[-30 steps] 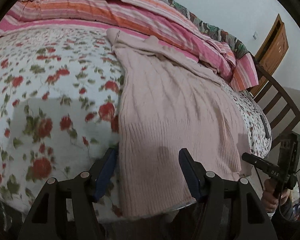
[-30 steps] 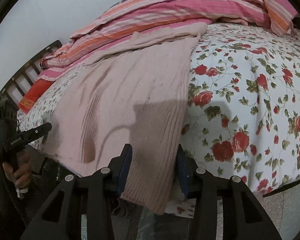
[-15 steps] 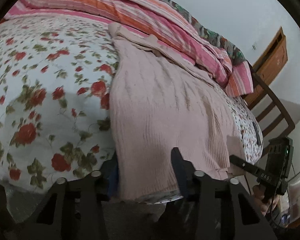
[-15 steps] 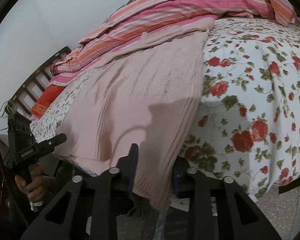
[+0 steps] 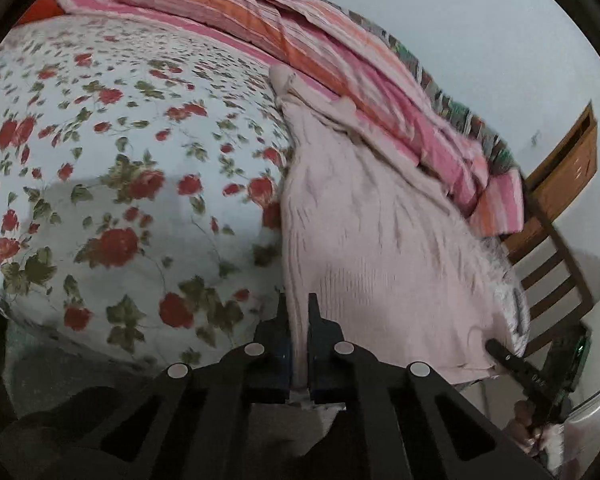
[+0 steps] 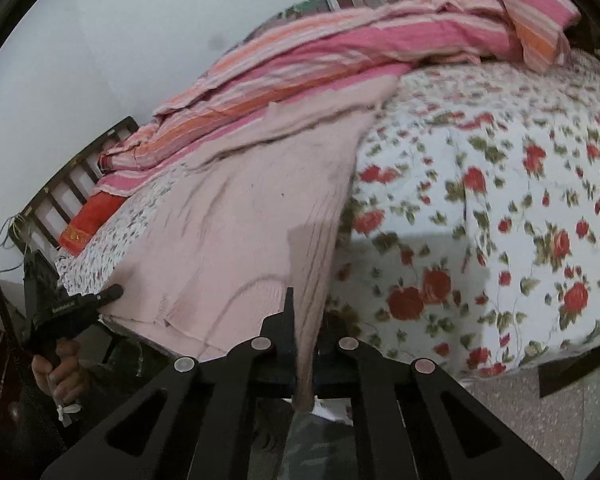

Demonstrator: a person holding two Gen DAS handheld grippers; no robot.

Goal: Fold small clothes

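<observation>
A pale pink knitted sweater lies spread lengthwise over the flowered bedsheet, its hem hanging over the bed's near edge. My left gripper is shut on the hem's left corner, the knit pinched between its pads. In the right wrist view the same sweater stretches away from me, and my right gripper is shut on the hem's right corner, a bunched strip of knit running down between the fingers. Each view shows the other gripper at the sweater's far bottom corner, held by a hand.
A striped pink and orange quilt is heaped along the far side by the wall. A wooden bed frame and a brown wooden cabinet stand at the right. A red cushion lies by the slatted bed end.
Both grippers closed from open onto the sweater's hem corners. The hem now bunches between each pair of pads, and the cloth near them has drawn taut.
</observation>
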